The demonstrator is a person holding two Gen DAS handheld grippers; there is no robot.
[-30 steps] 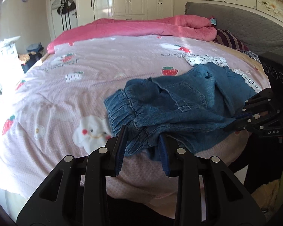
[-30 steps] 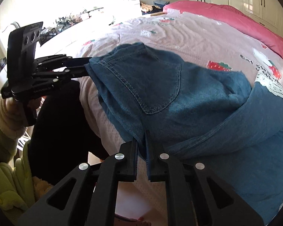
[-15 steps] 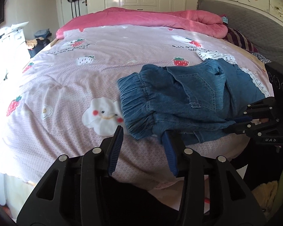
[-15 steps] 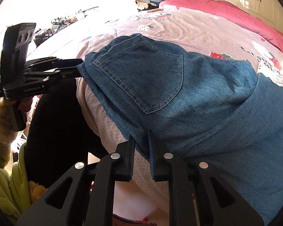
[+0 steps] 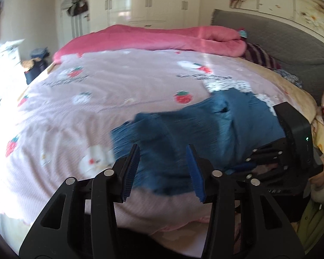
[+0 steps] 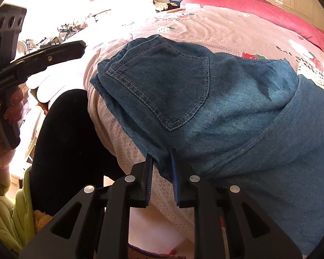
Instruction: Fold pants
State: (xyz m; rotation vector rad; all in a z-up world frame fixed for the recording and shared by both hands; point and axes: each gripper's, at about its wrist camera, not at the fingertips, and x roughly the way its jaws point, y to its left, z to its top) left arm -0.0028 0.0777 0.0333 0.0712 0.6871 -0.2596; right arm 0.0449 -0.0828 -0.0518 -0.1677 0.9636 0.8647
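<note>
Blue denim pants (image 5: 205, 133) lie bunched near the front edge of the bed. In the right wrist view their back pocket (image 6: 162, 86) faces up. My left gripper (image 5: 164, 172) is open and empty, just in front of the elastic waistband; it also shows in the right wrist view (image 6: 54, 54), apart from the cloth. My right gripper (image 6: 161, 172) has its jaws slightly parted around the pants' lower edge, with a thin gap at each pad. It shows at the right of the left wrist view (image 5: 270, 159), at the pants' right side.
The pink strawberry-print bedspread (image 5: 97, 108) covers the bed. A rolled pink blanket (image 5: 162, 38) lies at the far side, a grey headboard (image 5: 270, 34) to the right. The person's dark legs (image 6: 64, 140) stand against the bed's front edge. White wardrobes stand behind.
My left gripper let go of the waistband, opened wide and drew back. The pants dropped onto the bed. My right gripper's jaws opened slightly on the lower edge.
</note>
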